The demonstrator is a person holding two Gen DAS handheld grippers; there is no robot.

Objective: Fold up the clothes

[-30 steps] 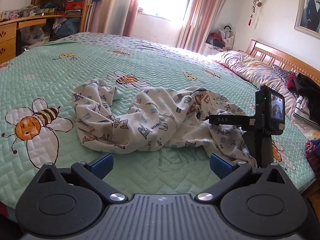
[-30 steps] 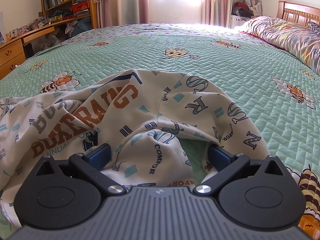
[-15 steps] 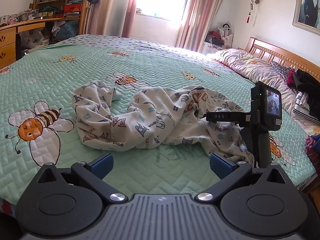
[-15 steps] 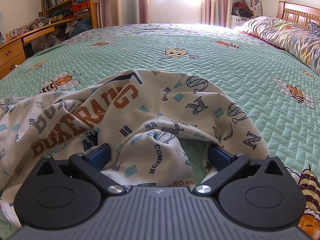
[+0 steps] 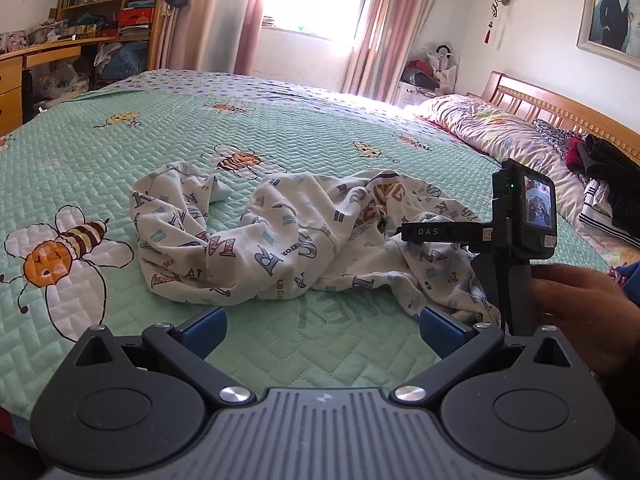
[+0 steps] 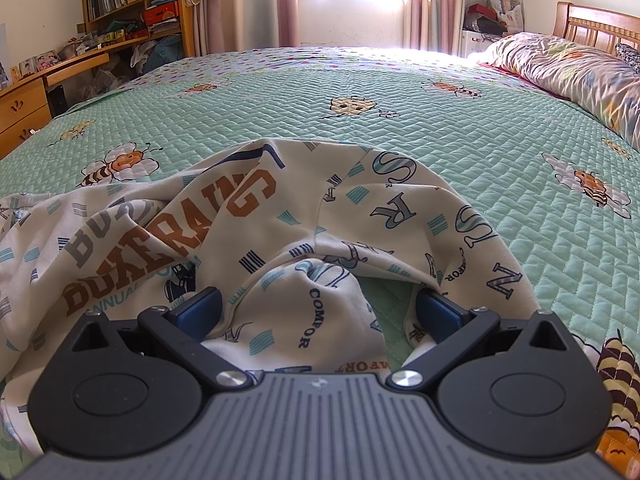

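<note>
Left gripper (image 5: 322, 326) pulled back; garment (image 5: 304, 236) sprawls crosswise, left to right.

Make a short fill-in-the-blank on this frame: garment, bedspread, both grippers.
1. The crumpled cream letter-printed garment lies on a green quilted bedspread printed with ____.
2. The left gripper is ____, with only bedspread between its blue pads.
3. A bunched fold of the garment sits between the fingers of the ____ gripper, which is open.

Missing words: bees; open; right
</note>
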